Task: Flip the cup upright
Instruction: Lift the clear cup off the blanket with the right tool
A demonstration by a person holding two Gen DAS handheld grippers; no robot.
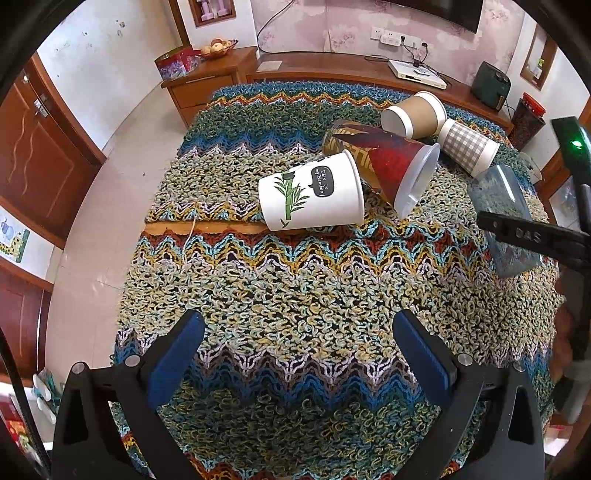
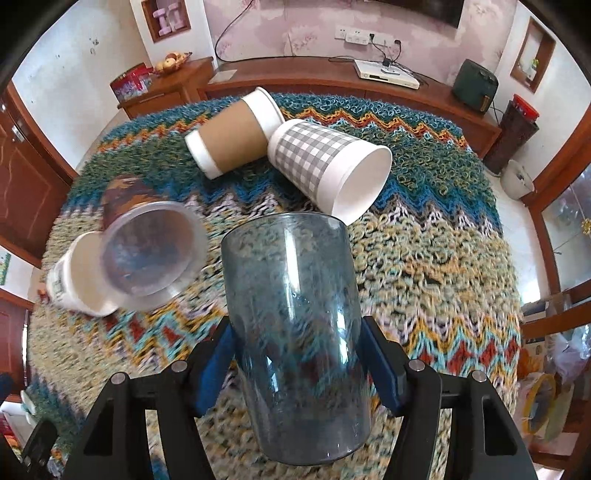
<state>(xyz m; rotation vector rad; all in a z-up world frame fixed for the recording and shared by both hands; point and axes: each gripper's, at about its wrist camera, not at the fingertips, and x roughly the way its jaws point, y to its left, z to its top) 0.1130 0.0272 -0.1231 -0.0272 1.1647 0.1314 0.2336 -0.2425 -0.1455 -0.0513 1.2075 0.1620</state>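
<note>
The right hand-held gripper [image 2: 297,363] is squeezing the see-through blue cup [image 2: 295,332], holding it above the woolly tabletop [image 2: 424,258]. The left hand-held gripper [image 1: 295,354] is hanging wide apart, gripping nothing.

— What is around me in this room?

— I see a pink flowered wall [image 1: 295,22] and a long wooden cabinet [image 1: 332,70] under it. A white box [image 1: 417,74] and a fruit bowl [image 1: 218,48] stand on it.

— And the sides?

— A brown door [image 1: 40,147] at my left, pale floor tiles [image 1: 147,118], and daylight on the knitted cloth [image 1: 295,295].
</note>
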